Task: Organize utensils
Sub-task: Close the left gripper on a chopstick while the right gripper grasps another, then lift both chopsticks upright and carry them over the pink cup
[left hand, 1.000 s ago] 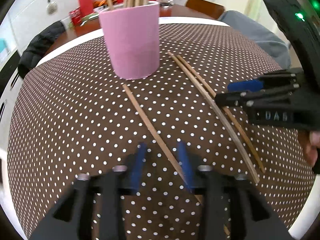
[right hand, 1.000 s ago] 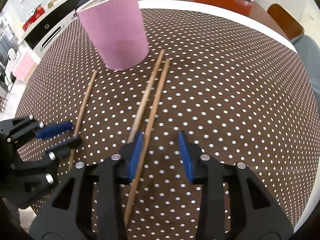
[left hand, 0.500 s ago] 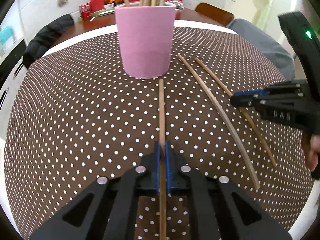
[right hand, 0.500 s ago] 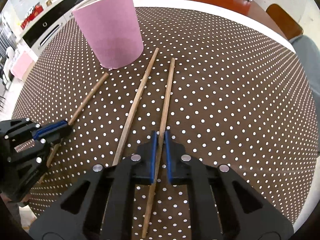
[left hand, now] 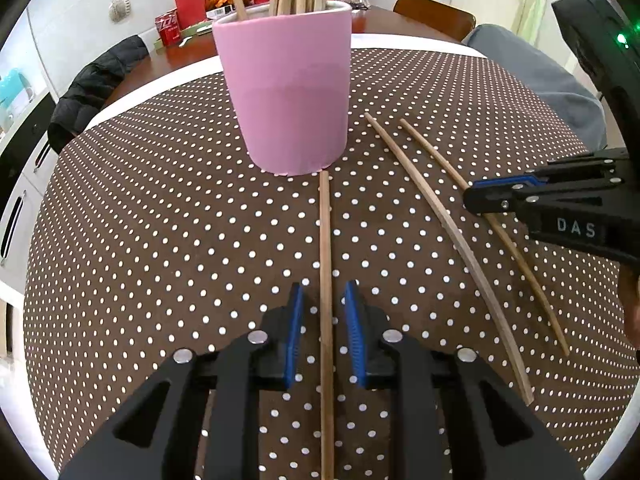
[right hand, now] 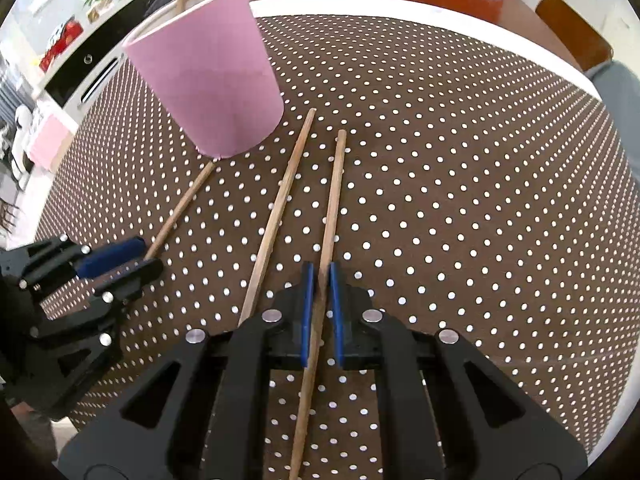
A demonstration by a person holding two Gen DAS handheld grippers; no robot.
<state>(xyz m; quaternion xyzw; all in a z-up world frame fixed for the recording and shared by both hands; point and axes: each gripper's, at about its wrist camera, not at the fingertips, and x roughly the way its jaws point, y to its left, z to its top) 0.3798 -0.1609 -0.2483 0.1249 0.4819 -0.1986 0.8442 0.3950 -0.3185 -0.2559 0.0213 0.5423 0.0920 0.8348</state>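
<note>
Straddling one thin wooden chopstick (left hand: 325,248) with jaws just reopened, the left hand-held gripper (left hand: 323,330) could leave it behind, while the right hand-held gripper (right hand: 319,312) clamps another chopstick (right hand: 334,196).

Three chopsticks on the tablecloth (left hand: 160,240) before the cup (left hand: 286,92)

One chopstick (left hand: 325,248) lies between my left gripper's (left hand: 322,328) fingers — two chopsticks (left hand: 448,220) lie to its right; more stand in the cup.

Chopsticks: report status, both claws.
Left claw just opened, left chopstick loose between its jaws. Right claw shut on right chopstick. Pink cup ahead, nothing blocking.
</note>
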